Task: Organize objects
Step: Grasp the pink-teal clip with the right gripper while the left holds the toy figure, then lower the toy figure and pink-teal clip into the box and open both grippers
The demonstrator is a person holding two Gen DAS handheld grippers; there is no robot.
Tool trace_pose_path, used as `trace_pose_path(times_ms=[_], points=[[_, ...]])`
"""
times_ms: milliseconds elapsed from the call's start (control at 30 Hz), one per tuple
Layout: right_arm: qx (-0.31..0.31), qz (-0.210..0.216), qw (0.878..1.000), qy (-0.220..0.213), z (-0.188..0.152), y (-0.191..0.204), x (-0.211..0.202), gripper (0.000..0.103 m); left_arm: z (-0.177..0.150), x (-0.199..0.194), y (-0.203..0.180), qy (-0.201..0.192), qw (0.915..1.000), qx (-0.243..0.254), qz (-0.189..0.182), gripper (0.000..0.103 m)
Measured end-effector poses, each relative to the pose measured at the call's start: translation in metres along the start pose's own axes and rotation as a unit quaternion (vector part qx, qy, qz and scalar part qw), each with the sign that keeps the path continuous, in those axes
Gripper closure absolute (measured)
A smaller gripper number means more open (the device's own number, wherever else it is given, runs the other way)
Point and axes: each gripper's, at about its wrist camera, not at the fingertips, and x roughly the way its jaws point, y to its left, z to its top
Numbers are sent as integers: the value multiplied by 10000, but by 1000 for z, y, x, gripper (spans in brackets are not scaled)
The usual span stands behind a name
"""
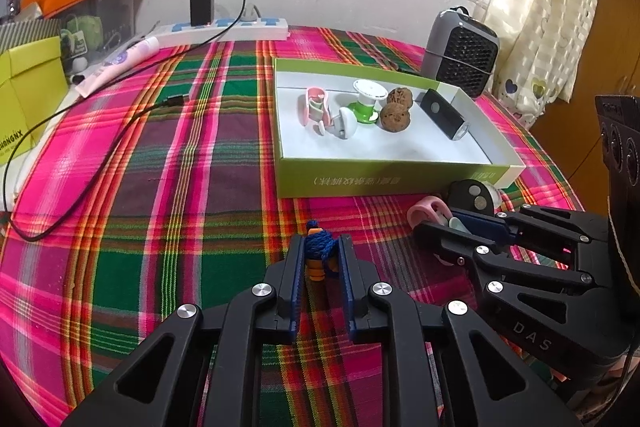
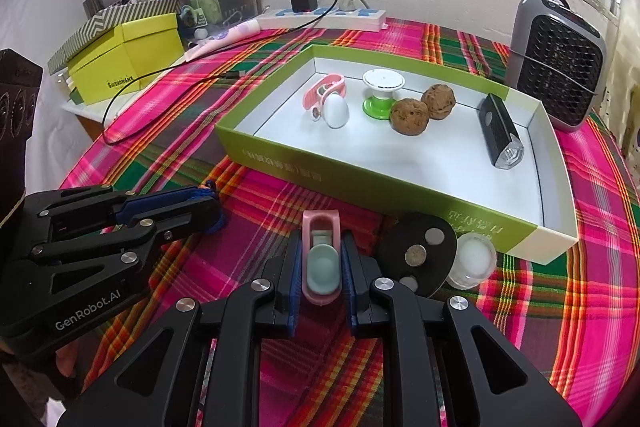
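Observation:
My left gripper is shut on a small blue and orange rope toy, low over the plaid cloth in front of the green box. My right gripper is shut on a pink and pale green clip-like object, just before the box's near wall. The box holds a pink clip, a white egg, a green and white spool, two walnuts and a black torch. A black disc with coins and a small white jar lie right of my right gripper.
A grey fan heater stands at the back right. A power strip with a black charger and its cable lie at the back and left. A yellow-green box and cluttered shelf stand at the left.

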Motion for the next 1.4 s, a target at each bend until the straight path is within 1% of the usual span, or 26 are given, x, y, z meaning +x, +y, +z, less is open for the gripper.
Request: trace_pose_path(times_ms=[367,900,1400], points=[[36,34,10000,-86,4,-2,-8,85,8,-6,-6,-97,9999,94,18,89],[159,-59,9994,-306,22,-15,-19,85,30,-11,-14,-322,9993,187,-95,89],[414,-186,9984,-338,44,-41,-12,85,59,5,-20,-385,9988,241,-164,89]])
